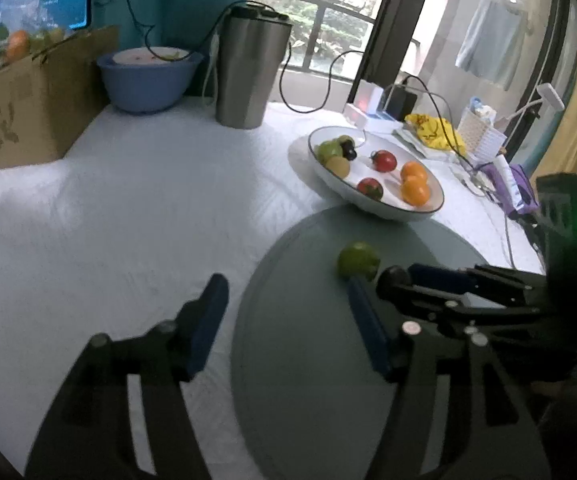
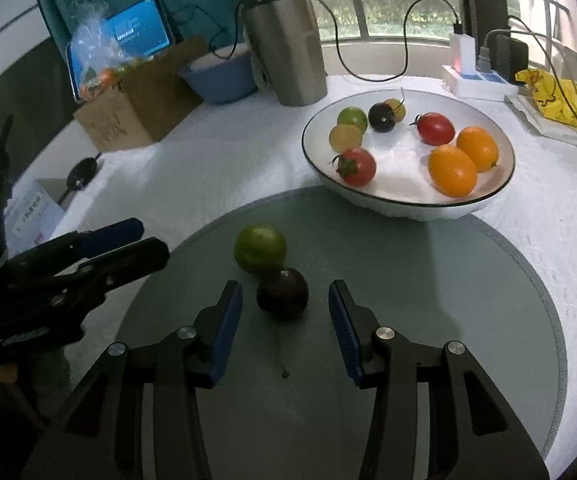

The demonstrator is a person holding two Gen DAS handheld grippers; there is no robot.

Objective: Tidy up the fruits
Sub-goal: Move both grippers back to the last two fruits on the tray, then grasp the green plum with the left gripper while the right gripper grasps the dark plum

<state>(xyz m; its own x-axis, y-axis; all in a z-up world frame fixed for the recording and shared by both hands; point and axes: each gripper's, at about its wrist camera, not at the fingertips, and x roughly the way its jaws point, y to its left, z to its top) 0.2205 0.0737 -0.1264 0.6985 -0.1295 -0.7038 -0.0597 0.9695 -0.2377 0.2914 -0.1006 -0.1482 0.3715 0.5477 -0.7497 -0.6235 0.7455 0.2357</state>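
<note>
So my right claw (image 2: 285,320) is open around the small dark purple round tomato (image 2: 282,292) on the grey round mat (image 2: 428,280), touching the green tomato (image 2: 260,249). Left claw (image 1: 284,316) open, empty. Light, smooth, squishy; pinch its middle gently.

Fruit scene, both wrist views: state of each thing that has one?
Left gripper: open, empty.
Right gripper: open, dark fruit between the fingers, untouched.
Green fruit: on the mat, touching the dark one.
Bowl: upright, holds seven fruits.
Tumbler: upright, lid on.
Box: flaps open.
</note>
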